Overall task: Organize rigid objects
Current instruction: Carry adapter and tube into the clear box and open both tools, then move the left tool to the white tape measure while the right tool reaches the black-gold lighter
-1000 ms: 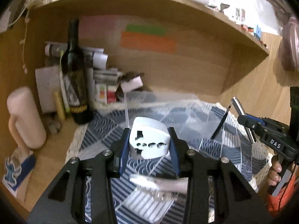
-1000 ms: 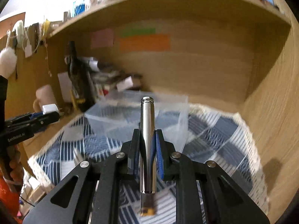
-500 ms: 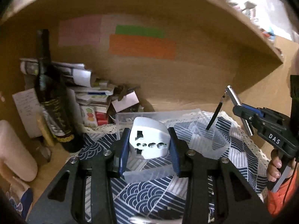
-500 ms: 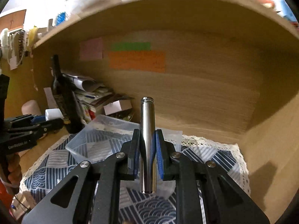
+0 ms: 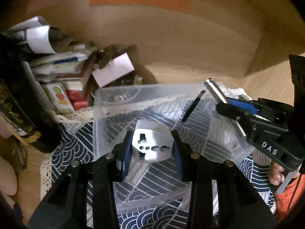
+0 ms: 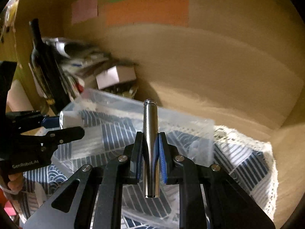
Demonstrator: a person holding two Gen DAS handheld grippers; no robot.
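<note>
My left gripper [image 5: 151,145] is shut on a white travel plug adapter [image 5: 152,143] and holds it over the clear plastic bin [image 5: 118,103]. My right gripper [image 6: 150,148] is shut on a shiny metal tube [image 6: 150,143] that stands upright between the pads, above the same bin [image 6: 190,122]. In the left wrist view the right gripper [image 5: 234,110] is at the bin's right rim with the tube [image 5: 215,90] pointing up and left. In the right wrist view the left gripper [image 6: 63,123] is at the bin's left rim with the adapter [image 6: 70,119].
The bin sits on a blue and white patterned cloth [image 5: 66,152] inside a wooden alcove. A dark wine bottle [image 6: 45,61] and a heap of papers and small boxes [image 5: 66,72] stand at the back left. Coloured paper strips [image 6: 146,11] are stuck on the back wall.
Both grippers have moved forward and down over the clear bin, each keeping hold of its object. The bin now fills the lower middle of both views.
</note>
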